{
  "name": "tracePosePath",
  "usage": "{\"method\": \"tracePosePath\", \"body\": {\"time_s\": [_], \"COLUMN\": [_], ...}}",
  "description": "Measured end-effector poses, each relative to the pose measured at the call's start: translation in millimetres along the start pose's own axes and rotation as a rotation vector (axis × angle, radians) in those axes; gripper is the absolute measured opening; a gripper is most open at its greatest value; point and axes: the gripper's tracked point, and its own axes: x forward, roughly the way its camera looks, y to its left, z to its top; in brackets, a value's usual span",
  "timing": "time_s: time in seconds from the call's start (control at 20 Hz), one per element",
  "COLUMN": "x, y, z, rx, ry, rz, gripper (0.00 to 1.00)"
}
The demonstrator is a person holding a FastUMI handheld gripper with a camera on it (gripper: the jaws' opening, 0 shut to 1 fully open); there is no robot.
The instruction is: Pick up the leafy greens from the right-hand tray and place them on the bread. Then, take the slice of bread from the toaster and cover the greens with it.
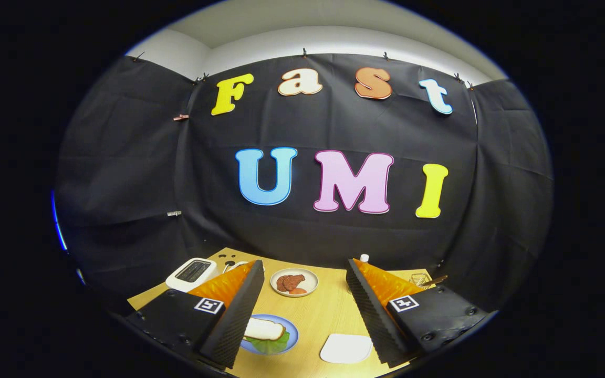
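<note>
Above the table (329, 315), tool (305, 299) spread wide and empty, left finger (234, 315) hiding part of bread (263, 329) over greens (273, 345).

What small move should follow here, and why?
Probably none on the food: just draw the gripper back. Its jaws stand wide open and hold nothing, above the light wooden table. On the round blue plate a white bread slice already lies over the green leafy lettuce, and the white toaster slot looks dark.
</note>
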Motion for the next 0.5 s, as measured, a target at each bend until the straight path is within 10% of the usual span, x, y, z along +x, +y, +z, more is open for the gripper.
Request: {"method": "tracePosePath", "body": {"time_s": [0.5], "x": [1.7], "y": [-5.8], "z": [-1.5], "rx": [0.003], "ry": [0.001], "rz": [-0.003], "gripper": [0.98]}}
